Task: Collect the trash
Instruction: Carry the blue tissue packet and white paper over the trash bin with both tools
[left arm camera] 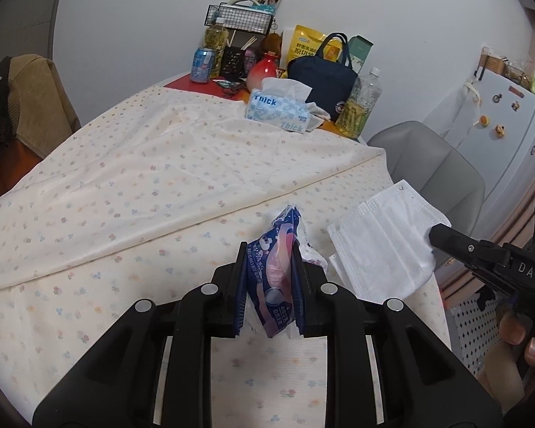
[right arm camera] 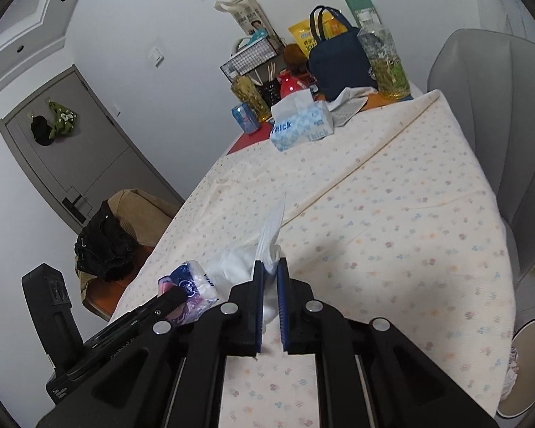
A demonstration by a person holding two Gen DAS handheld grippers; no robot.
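Across the table [left arm camera: 132, 178], a floral-dotted cream cloth.

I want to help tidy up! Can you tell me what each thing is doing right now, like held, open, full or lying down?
left gripper: shut on the wrapper
wrapper: crumpled, held off the tablecloth
right gripper: shut on the face mask
face mask: unfolded, pinched by one edge
tissue box: open, tissue sticking out
blue can: upright
clear bottle: upright, capped, partly full
navy bag: upright, zipped

I saw open tablecloth [left arm camera: 132, 185] ahead, tissue box [left arm camera: 280, 110], bottles and bag [left arm camera: 321, 82] crowded the far end.
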